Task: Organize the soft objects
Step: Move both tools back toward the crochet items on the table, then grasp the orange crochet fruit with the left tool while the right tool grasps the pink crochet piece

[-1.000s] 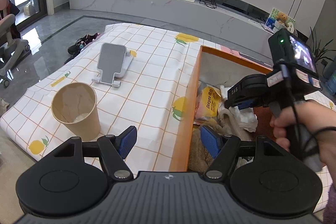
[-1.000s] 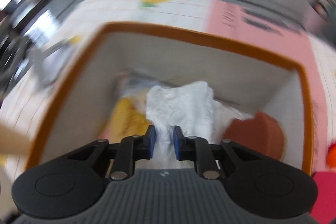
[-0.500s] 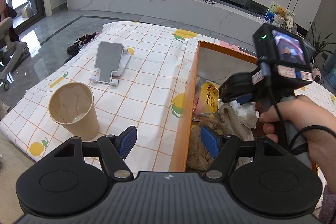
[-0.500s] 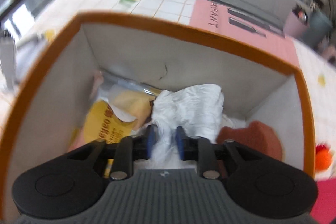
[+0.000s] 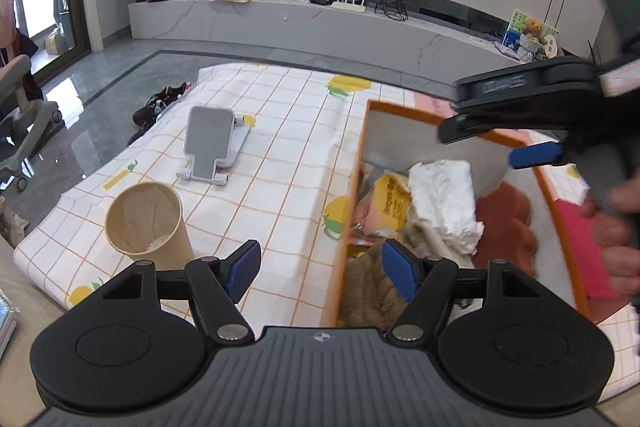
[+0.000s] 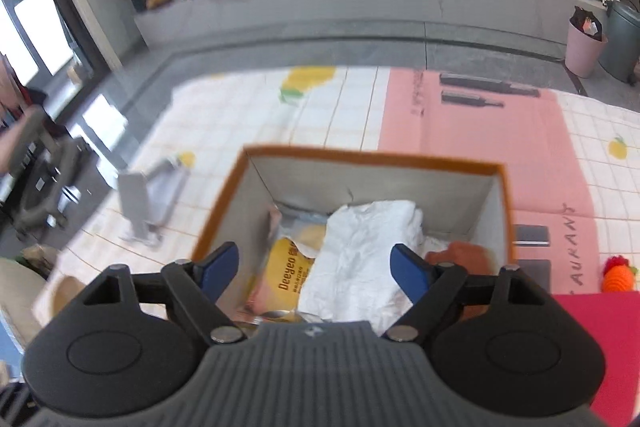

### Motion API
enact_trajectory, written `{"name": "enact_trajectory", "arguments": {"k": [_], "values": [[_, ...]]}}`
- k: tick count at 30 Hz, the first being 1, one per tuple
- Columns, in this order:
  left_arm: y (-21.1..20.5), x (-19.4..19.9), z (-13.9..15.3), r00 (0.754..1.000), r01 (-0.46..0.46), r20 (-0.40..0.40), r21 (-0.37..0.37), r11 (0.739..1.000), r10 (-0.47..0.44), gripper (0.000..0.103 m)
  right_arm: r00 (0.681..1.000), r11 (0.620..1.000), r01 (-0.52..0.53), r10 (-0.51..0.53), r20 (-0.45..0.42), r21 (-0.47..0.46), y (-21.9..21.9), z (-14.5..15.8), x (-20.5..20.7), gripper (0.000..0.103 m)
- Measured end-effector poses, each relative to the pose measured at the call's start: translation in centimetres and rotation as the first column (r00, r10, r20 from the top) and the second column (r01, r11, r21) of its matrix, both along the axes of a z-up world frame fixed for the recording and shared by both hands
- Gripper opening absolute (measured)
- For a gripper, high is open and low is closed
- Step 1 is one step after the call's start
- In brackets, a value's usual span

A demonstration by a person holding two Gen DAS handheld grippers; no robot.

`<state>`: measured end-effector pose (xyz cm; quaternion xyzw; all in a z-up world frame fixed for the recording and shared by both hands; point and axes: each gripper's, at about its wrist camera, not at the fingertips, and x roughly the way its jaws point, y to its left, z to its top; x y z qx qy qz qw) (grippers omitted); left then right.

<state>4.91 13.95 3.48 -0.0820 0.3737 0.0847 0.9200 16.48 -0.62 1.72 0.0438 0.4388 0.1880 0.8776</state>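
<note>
An orange-rimmed box (image 5: 362, 147) (image 6: 372, 157) stands on the checked tablecloth. Inside lie a white crumpled cloth (image 5: 442, 199) (image 6: 360, 251), a yellow Deeyeo packet (image 5: 390, 197) (image 6: 286, 273), a rust-brown soft item (image 5: 506, 223) (image 6: 464, 253) and a tan fuzzy item (image 5: 368, 283). My right gripper (image 6: 314, 269) is open and empty, raised above the box; it shows blurred in the left wrist view (image 5: 534, 155). My left gripper (image 5: 322, 271) is open and empty, straddling the box's near left wall.
A paper cup (image 5: 146, 223) stands near my left gripper. A grey phone stand (image 5: 212, 143) (image 6: 150, 203) lies on the cloth. A pink mat (image 6: 476, 123) lies behind the box, a red sheet (image 6: 600, 339) to its right, and an orange knitted toy (image 6: 618, 275) beside that.
My right gripper opened, let go of the white cloth, which now lies in the box, and rose away from it. My left gripper has stayed open in place.
</note>
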Motion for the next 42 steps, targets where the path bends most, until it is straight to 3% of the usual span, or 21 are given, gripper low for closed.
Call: {"name": "enact_trajectory", "arguments": {"k": [7, 13, 19, 25, 27, 29, 31, 34, 37, 42], "values": [[-5.3, -0.5, 3.8, 0.993, 0.092, 0.072, 0.022, 0.995, -0.094, 0.082, 0.985, 0.996, 0.088, -0.085, 0.152, -0.010, -9.2, 5.5, -3.5, 0.090], [-12.3, -0.2, 4.6, 0.970, 0.227, 0.082, 0.030, 0.973, -0.229, 0.083, 0.966, 0.976, 0.216, -0.209, 0.152, -0.034, -19.9, 5.4, -4.8, 0.091], [-19.6, 1.2, 3.9, 0.922, 0.378, 0.063, 0.056, 0.924, -0.381, 0.083, 0.920, 0.921, 0.386, -0.379, 0.105, -0.056, -29.4, 1.1, -4.4, 0.091], [-25.8, 5.0, 2.1, 0.887, 0.458, 0.014, 0.091, 0.884, -0.461, 0.086, 0.842, 0.842, 0.539, -0.540, -0.015, -0.028, -36.6, -6.4, -2.9, 0.092], [-27.8, 6.2, 1.2, 0.864, 0.501, 0.008, 0.092, 0.861, -0.503, 0.087, 0.827, 0.829, 0.559, -0.557, -0.078, -0.007, -38.0, -8.9, -1.9, 0.092], [-29.7, 7.9, 0.0, 0.830, 0.556, -0.010, 0.081, 0.827, -0.557, 0.087, 0.824, 0.825, 0.563, -0.556, -0.106, 0.047, -38.9, -10.7, -0.9, 0.091], [-31.3, 9.1, -1.1, 0.818, 0.575, -0.037, 0.081, 0.814, -0.574, 0.087, 0.817, 0.814, 0.575, -0.566, -0.113, 0.085, -39.9, -11.9, -0.3, 0.092], [-33.3, 10.7, -2.4, 0.818, 0.574, -0.053, 0.140, 0.807, -0.572, 0.087, 0.814, 0.807, 0.578, -0.557, -0.166, 0.121, -40.8, -13.1, 0.8, 0.092], [-35.5, 12.6, -4.0, 0.819, 0.574, -0.110, 0.190, 0.797, -0.564, 0.087, 0.799, 0.800, 0.595, -0.577, -0.167, 0.084, -40.7, -14.0, 1.3, 0.096], [-36.7, 14.8, -6.5, 0.826, 0.564, -0.140, 0.156, 0.811, -0.547, 0.087, 0.850, 0.854, 0.520, -0.516, -0.111, 0.013, -39.8, -14.5, 2.4, 0.099]]}}
